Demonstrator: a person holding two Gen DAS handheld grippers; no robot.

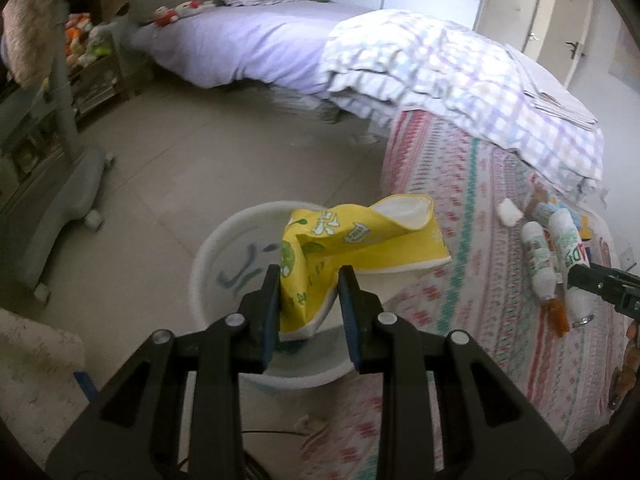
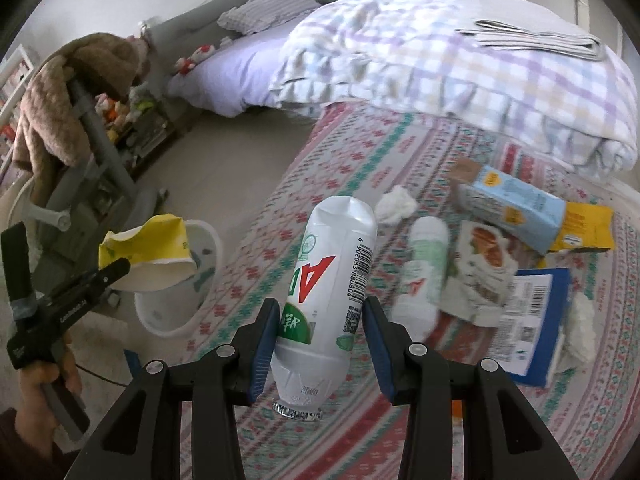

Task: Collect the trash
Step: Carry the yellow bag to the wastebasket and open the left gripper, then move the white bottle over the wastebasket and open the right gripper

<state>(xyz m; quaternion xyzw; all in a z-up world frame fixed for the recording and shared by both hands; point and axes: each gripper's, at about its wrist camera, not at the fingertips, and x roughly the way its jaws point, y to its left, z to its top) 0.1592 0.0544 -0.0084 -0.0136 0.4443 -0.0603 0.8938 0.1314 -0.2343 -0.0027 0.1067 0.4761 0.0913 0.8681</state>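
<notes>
My left gripper (image 1: pixel 308 280) is shut on a crumpled yellow wrapper (image 1: pixel 360 236) and holds it over a white waste bin (image 1: pixel 224 248) on the floor. In the right wrist view the same wrapper (image 2: pixel 148 244) hangs over the bin (image 2: pixel 176 312). My right gripper (image 2: pixel 320 316) is shut on a white plastic bottle (image 2: pixel 332 280) with a red and green label, lifted above the patterned bed cover (image 2: pixel 280 208). A second white bottle (image 2: pixel 424 272) lies on the cover to its right.
On the cover lie a tissue ball (image 2: pixel 396 204), a blue carton (image 2: pixel 516 208), a yellow packet (image 2: pixel 588 228), a snack wrapper (image 2: pixel 480 264), a blue box (image 2: pixel 532 320). A checked quilt (image 2: pixel 440 60) lies behind. A grey wheeled stand (image 1: pixel 68 184) is on the floor at left.
</notes>
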